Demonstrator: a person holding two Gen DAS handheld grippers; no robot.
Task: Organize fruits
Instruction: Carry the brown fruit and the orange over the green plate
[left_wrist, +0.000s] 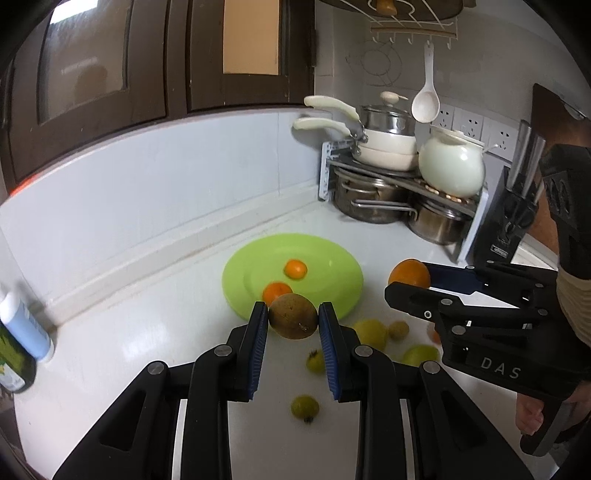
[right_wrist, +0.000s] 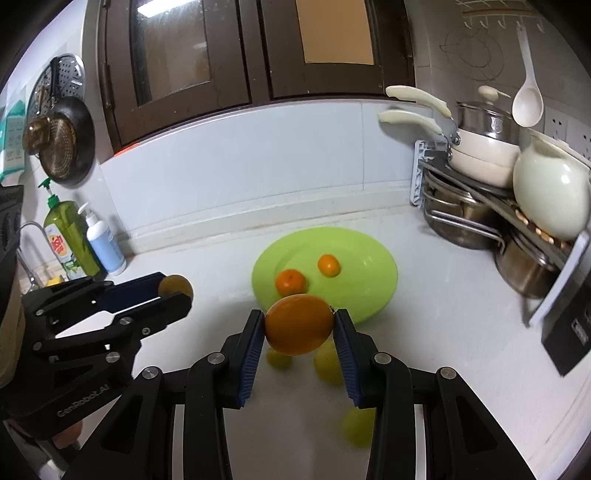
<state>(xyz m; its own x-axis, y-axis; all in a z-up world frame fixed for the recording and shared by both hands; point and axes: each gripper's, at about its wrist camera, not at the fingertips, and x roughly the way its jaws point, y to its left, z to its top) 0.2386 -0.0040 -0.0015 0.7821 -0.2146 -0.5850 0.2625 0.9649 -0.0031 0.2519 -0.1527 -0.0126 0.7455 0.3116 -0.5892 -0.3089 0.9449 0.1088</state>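
Note:
My left gripper (left_wrist: 293, 319) is shut on a brown kiwi (left_wrist: 293, 315), held above the counter just in front of the green plate (left_wrist: 332, 266). My right gripper (right_wrist: 299, 325) is shut on a large orange (right_wrist: 299, 324), also held just short of the plate (right_wrist: 365, 258). Two small tangerines (left_wrist: 294, 268) (left_wrist: 275, 291) lie on the plate; they also show in the right wrist view (right_wrist: 328, 265) (right_wrist: 290, 281). Several yellow-green fruits (left_wrist: 304, 406) (left_wrist: 370, 331) and a small brown one (left_wrist: 399, 329) lie loose on the white counter below the grippers. The right gripper (left_wrist: 408, 284) shows in the left wrist view, the left one (right_wrist: 177, 291) in the right.
A rack with steel pots, white pans and a white jar (left_wrist: 452, 166) stands at the back right, with a knife block (left_wrist: 517, 218) beside it. A green soap bottle (right_wrist: 70, 240) and a white pump bottle (right_wrist: 103, 243) stand at the left by the sink.

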